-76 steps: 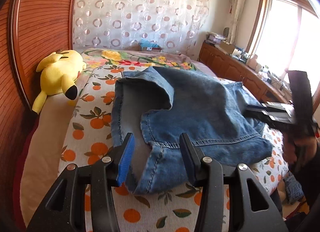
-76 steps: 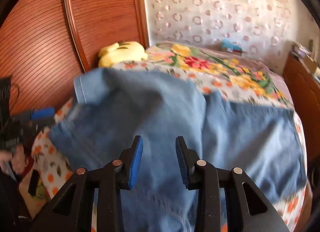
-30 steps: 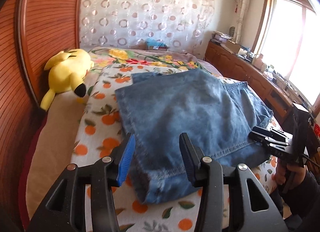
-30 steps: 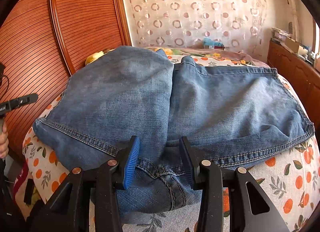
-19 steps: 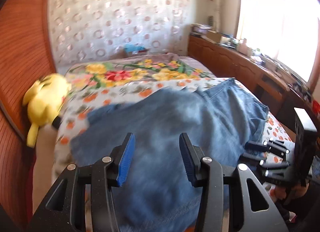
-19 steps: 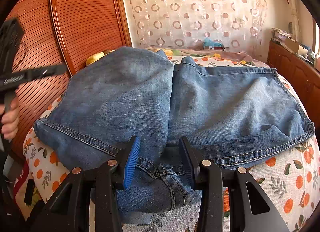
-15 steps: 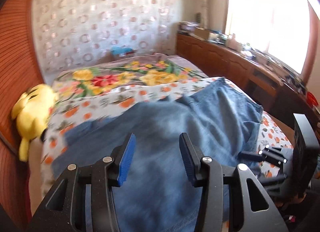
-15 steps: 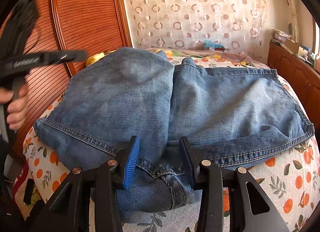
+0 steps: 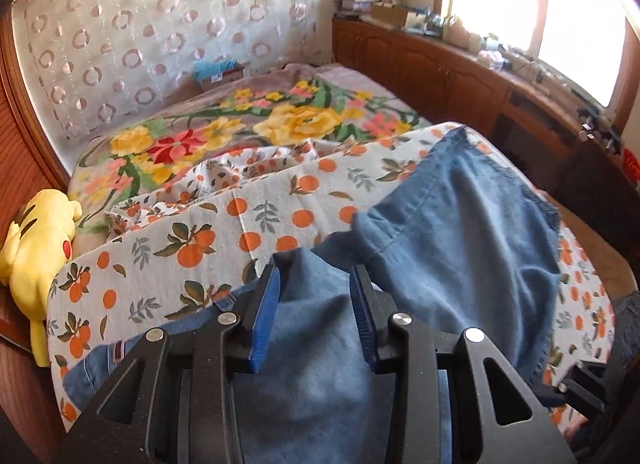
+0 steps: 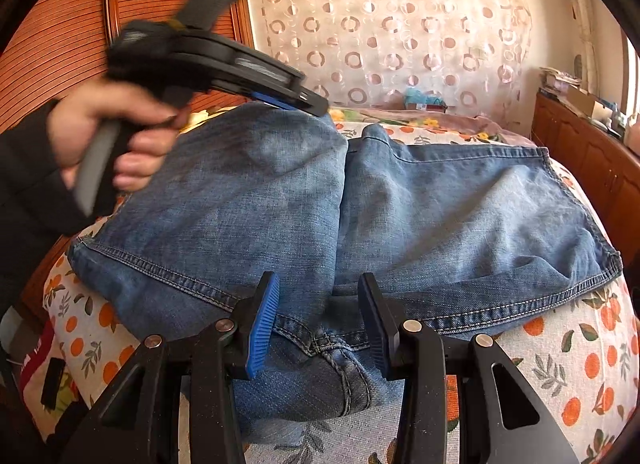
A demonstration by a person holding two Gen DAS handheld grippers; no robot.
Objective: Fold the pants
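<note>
The blue denim pants (image 10: 400,208) lie folded on the orange-print bed sheet (image 10: 568,368). In the left wrist view the pants (image 9: 472,240) fill the lower right. My left gripper (image 9: 316,296) is open, hovering just above the far edge of the fold; it shows from the side in the right wrist view (image 10: 304,100) over the pants' far left corner. My right gripper (image 10: 320,312) is open at the near edge, its jaws on either side of the crotch seam, gripping nothing. Part of it shows at the left wrist view's lower right (image 9: 580,392).
A yellow plush toy (image 9: 32,232) lies at the bed's left edge by the wooden headboard (image 10: 80,24). A floral blanket (image 9: 256,128) covers the far bed. A wooden cabinet (image 9: 460,76) with clutter runs along the window side. A curtain (image 10: 400,24) hangs behind.
My left gripper swung from the bed's left side across and over the pants to their far edge. My right gripper stayed still and open at the near edge. The pants stayed folded.
</note>
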